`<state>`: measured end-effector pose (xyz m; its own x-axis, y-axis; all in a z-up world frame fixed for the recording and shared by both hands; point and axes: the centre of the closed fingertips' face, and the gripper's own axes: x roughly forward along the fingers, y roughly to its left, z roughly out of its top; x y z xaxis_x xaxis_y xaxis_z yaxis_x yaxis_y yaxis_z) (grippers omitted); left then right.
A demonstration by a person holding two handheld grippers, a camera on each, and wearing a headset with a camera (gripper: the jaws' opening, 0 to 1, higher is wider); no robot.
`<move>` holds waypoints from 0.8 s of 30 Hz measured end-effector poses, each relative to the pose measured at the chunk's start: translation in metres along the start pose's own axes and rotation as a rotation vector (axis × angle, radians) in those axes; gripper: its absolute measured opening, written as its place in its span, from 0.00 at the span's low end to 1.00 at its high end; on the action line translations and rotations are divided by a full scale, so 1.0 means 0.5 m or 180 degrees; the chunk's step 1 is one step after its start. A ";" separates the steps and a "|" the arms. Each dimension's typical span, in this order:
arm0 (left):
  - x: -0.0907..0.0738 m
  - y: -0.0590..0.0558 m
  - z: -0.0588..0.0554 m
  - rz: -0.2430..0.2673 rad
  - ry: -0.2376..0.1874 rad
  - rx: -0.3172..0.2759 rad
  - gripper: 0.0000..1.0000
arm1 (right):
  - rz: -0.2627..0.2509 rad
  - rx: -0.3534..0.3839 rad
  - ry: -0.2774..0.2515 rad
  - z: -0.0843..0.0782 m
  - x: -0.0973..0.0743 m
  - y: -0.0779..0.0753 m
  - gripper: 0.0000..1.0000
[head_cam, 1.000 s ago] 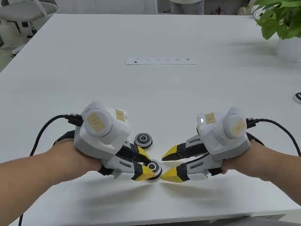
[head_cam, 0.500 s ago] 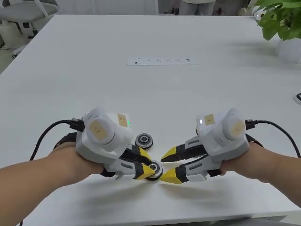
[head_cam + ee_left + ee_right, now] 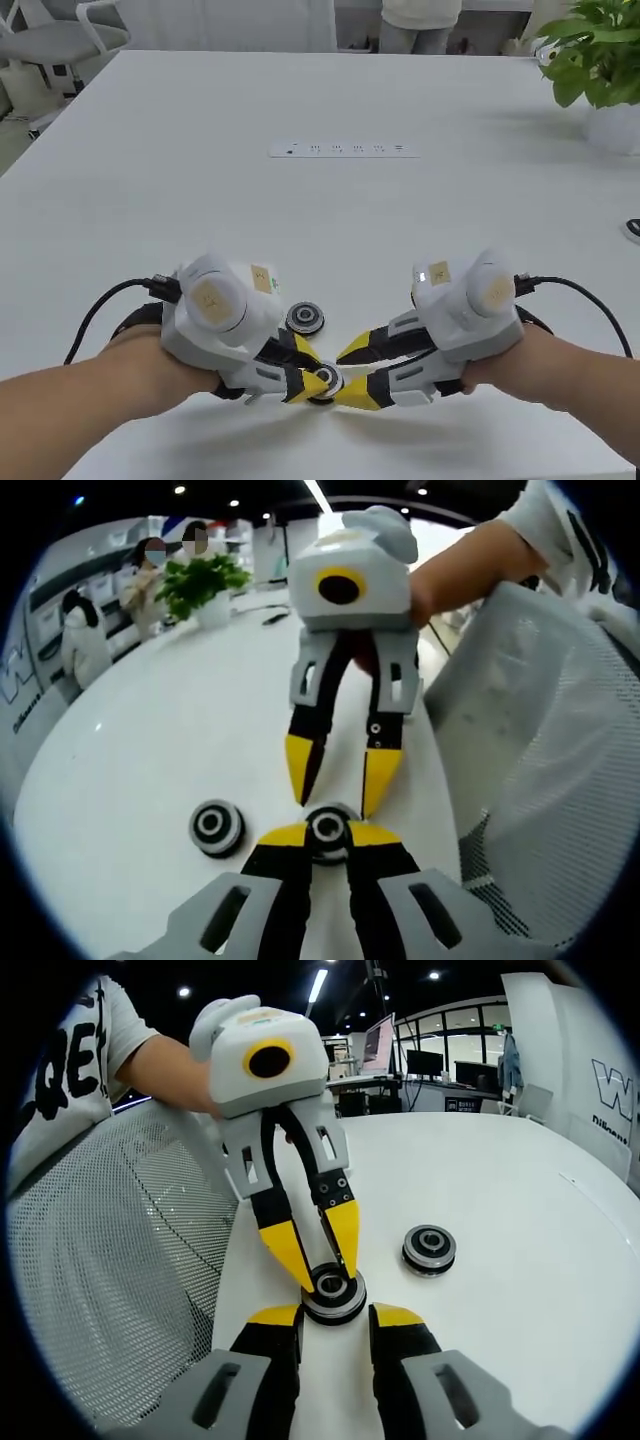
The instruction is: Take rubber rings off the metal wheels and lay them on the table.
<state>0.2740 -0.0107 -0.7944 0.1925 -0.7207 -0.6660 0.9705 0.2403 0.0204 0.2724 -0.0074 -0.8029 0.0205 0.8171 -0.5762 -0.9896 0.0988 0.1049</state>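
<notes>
While the left gripper pinches a wheel between its yellow tips at the bottom centre of the head view, the right gripper meets it head-on from the opposite side. The right jaws are spread to about the wheel's width, with their tips at its rim. Whether they are biting yet I cannot tell.

This looks like the start of the stripping step. One gripper steadies the metal part and the other goes for the dark rubber ring, which sits fully on the wheel. The next move probably calls for the right tips to catch only the rubber edge and peel it up and over the rim. The left grip has to hold firm so the wheel does not twist.

The wheel lies flat on the table with its centre hole facing up. It is a round disc, so it has no long axis; its axle line is vertical.

A second wheel lies flat just beside it, further up the frame, with its ring on.
</notes>
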 end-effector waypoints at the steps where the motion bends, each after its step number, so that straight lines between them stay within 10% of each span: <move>1: -0.001 0.000 0.000 0.0002 0.0002 -0.0005 0.13 | 0.0005 -0.0007 0.0017 -0.002 0.002 0.002 0.23; 24: -0.006 -0.002 -0.006 0.0040 0.0043 -0.0035 0.13 | 0.0006 0.0196 -0.0050 0.001 0.011 0.005 0.21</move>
<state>0.2721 -0.0070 -0.7948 0.2026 -0.7087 -0.6757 0.9663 0.2565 0.0207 0.2701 -0.0026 -0.8056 0.0215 0.8261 -0.5631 -0.9789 0.1318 0.1560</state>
